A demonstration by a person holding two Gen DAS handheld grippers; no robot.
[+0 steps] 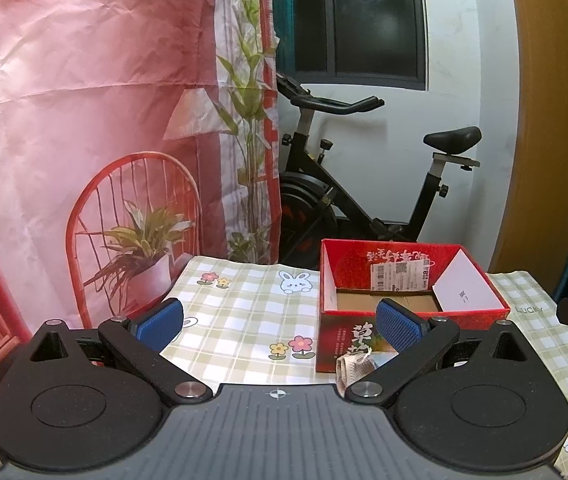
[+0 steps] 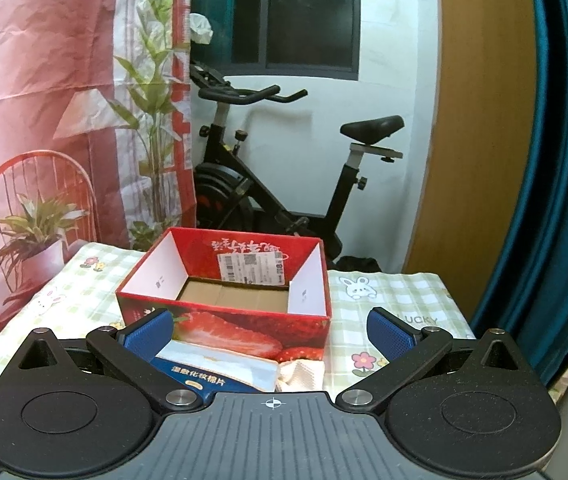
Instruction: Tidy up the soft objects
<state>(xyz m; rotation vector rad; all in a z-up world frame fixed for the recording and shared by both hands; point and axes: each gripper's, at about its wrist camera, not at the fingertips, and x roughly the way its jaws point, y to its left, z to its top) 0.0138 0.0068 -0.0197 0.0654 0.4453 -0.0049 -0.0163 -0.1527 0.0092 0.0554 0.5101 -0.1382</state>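
On the desk (image 2: 396,292), soft packs (image 2: 219,372) lie just before the empty red box (image 2: 227,280), presumably their destination, while both grippers' fingers (image 1: 159,322) gape wide, holding nothing.

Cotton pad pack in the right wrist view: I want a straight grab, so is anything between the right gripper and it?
Nothing visible. The right gripper is open, with the cotton pad pack just below it, against the red box.

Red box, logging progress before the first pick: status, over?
Both hand-held grippers open, left, right, holding nothing. Red box open, no soft items inside. Cotton-pad pack and cloth lie before it. Nothing blocking.
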